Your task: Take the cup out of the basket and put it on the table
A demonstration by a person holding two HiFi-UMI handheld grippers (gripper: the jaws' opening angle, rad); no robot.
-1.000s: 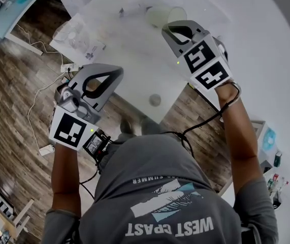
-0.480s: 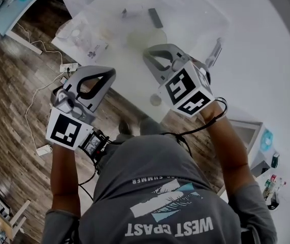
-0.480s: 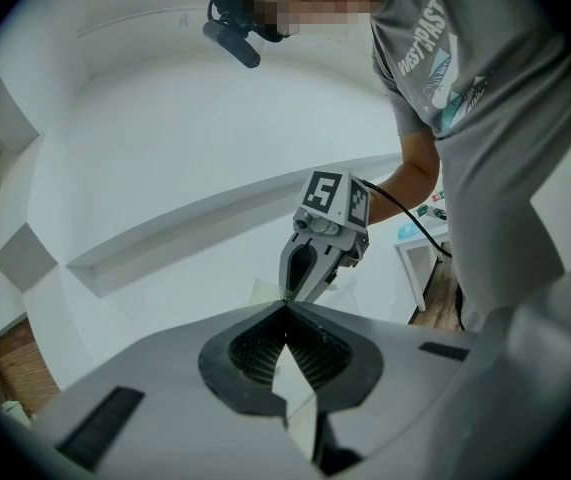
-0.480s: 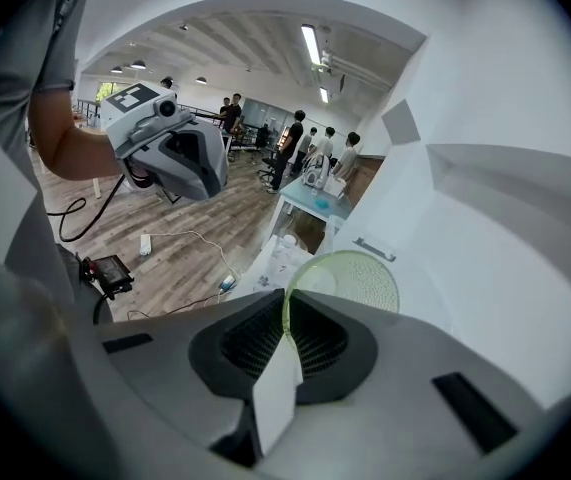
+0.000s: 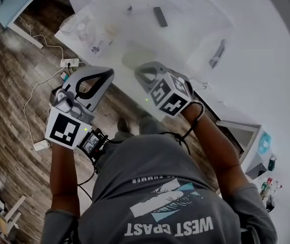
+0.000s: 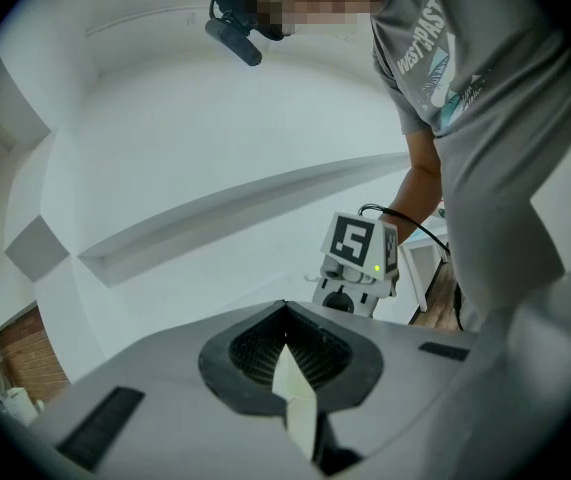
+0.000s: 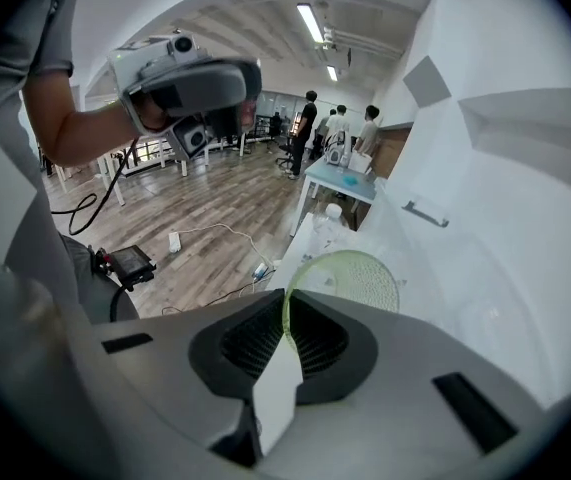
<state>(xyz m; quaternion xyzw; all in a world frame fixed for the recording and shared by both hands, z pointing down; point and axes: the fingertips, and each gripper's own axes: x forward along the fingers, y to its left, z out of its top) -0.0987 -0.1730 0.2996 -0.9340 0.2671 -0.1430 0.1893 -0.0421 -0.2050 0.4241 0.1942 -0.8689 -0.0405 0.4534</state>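
Observation:
My right gripper [image 5: 141, 72] is shut on the rim of a pale green translucent cup [image 5: 134, 59], which hangs over the white table [image 5: 266, 60] near its front edge. In the right gripper view the cup [image 7: 355, 280] sticks out past the right gripper [image 7: 287, 313], its rim pinched between the pads. The clear basket [image 5: 226, 29] stands farther back on the table with small dark items inside. Over the wooden floor to the left, my left gripper [image 5: 106, 75] is held shut and empty. In the left gripper view the left gripper [image 6: 285, 330] points up at a white wall.
A clear plastic bag [image 5: 86, 29] with small items lies on the table's left corner. A power strip and cables [image 5: 68, 62] lie on the floor below it. Several people [image 7: 340, 128] stand far off by another table [image 7: 350, 183].
My right gripper has carried the cup left and toward me, from beside the basket to the table's front edge. The left gripper has hardly moved.

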